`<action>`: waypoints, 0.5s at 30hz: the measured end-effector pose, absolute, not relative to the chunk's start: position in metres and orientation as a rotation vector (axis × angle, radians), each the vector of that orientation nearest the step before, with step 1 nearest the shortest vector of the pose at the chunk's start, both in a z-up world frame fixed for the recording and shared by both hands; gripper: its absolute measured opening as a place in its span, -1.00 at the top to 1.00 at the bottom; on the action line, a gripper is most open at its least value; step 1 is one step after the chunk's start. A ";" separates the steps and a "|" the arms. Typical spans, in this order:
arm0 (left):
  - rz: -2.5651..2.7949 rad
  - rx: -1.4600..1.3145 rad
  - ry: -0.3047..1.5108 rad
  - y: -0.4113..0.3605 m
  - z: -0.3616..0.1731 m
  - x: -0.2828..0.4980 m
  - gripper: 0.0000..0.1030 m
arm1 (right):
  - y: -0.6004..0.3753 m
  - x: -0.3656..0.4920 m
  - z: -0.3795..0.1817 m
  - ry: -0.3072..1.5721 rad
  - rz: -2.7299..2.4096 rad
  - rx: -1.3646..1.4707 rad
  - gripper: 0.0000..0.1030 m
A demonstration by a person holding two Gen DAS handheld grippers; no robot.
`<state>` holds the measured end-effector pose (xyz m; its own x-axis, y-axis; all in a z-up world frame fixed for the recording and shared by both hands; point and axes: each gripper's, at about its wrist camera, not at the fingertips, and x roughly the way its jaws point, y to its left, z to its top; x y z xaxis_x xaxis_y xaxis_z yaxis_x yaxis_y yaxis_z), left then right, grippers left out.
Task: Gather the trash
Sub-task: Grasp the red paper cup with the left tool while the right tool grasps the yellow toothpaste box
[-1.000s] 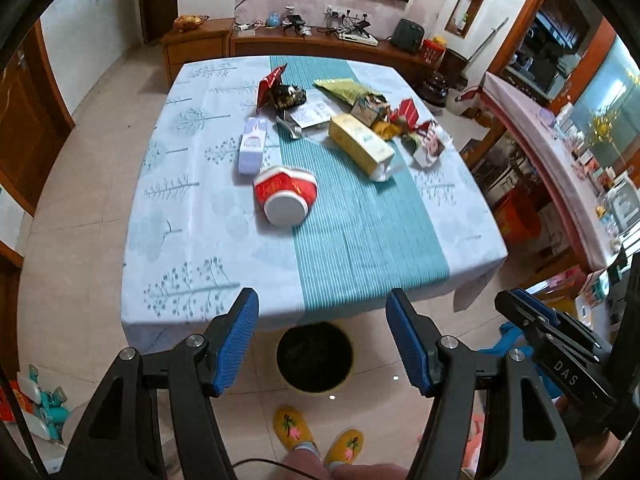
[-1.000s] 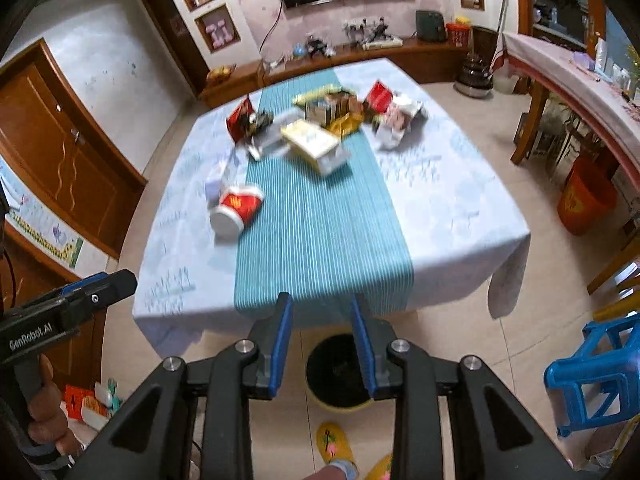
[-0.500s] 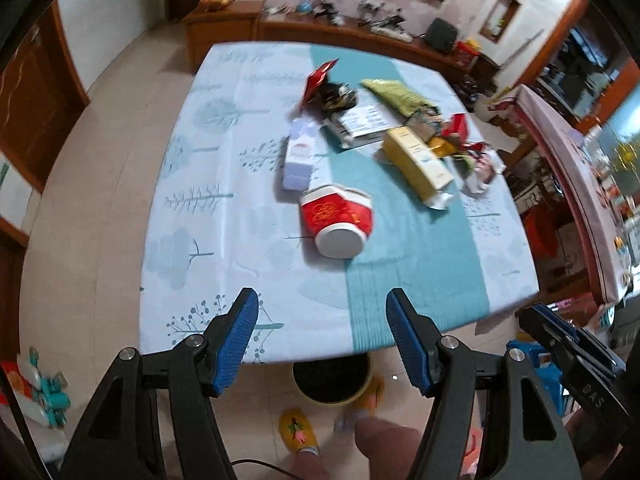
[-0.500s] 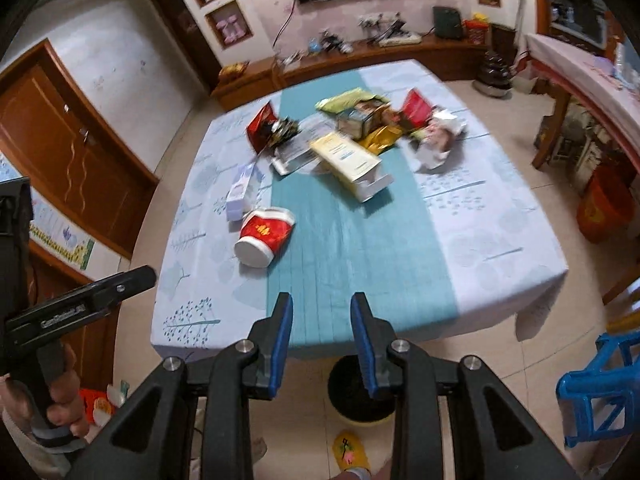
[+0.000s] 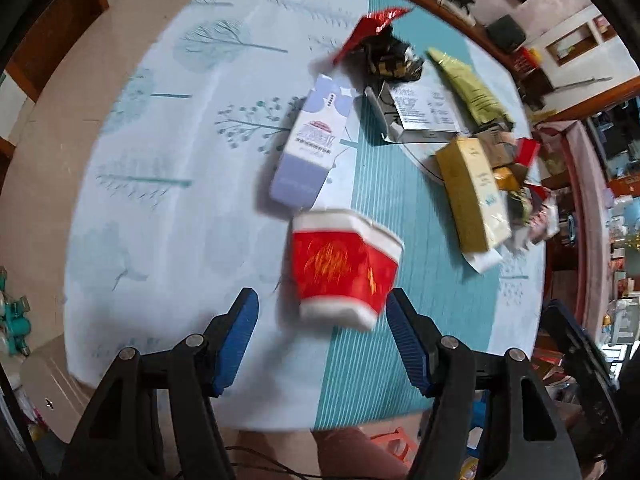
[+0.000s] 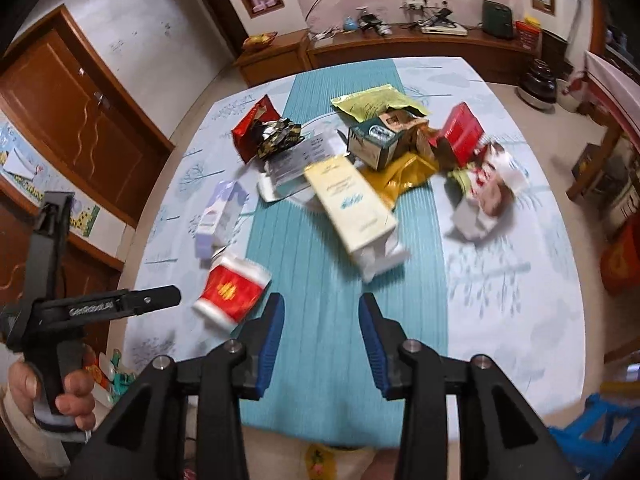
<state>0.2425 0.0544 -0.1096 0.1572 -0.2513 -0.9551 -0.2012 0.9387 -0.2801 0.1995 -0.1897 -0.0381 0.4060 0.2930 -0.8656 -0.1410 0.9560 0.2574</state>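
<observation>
1. Red-and-white paper cup (image 5: 344, 270) lies on its side, rim crumpled, straddling the edge of the teal striped runner (image 5: 432, 300) on the tree-print tablecloth (image 5: 160, 208).
2. Left gripper (image 5: 322, 334) is above that cup, blue ribbed fingers (image 5: 236, 340) spread wide, wider than the cup, pads clear of it, nothing held.
3. Right gripper (image 6: 322, 338) is over bare runner; its jaws have just been opening, half spread now, with nothing between them.
4. A pale lilac carton (image 5: 310, 148) lies flat just beyond the cup, nearly touching its rim.
5. A long yellow cardboard box (image 6: 350, 210) lies flat on the runner, white flap open at the near end.
6. Farther back is a heap: crinkled red foil wrapper (image 6: 256, 126), olive pouch (image 6: 372, 104), green box (image 6: 376, 140), red carton (image 6: 464, 132), crumpled white wrapper (image 6: 488, 196).
7. Near edge of the table is open, with clear cloth on both sides of the runner.
8. A hand (image 6: 60, 396) grips the left tool's handle at lower left in the right view.
</observation>
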 end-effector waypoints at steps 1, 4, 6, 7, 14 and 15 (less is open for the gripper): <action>-0.030 -0.376 1.438 0.052 -0.114 0.249 -0.25 | -0.193 0.210 -0.041 1.127 0.286 0.142 0.11; 0.024 -0.325 1.491 0.043 -0.133 0.266 -0.25 | -0.202 0.240 -0.050 1.151 0.318 0.109 -0.10; 0.035 -0.315 1.509 0.039 -0.140 0.271 -0.26 | -0.205 0.256 -0.057 1.165 0.334 0.095 -0.10; 0.043 -0.315 1.518 0.037 -0.142 0.272 -0.26 | -0.207 0.263 -0.059 1.172 0.342 0.090 -0.14; 0.075 -0.364 1.550 0.032 -0.158 0.272 -0.29 | -0.201 0.298 -0.081 1.229 0.428 0.043 -0.37; 0.074 -0.375 1.551 0.032 -0.160 0.271 -0.29 | -0.199 0.301 -0.084 1.236 0.440 0.035 -0.37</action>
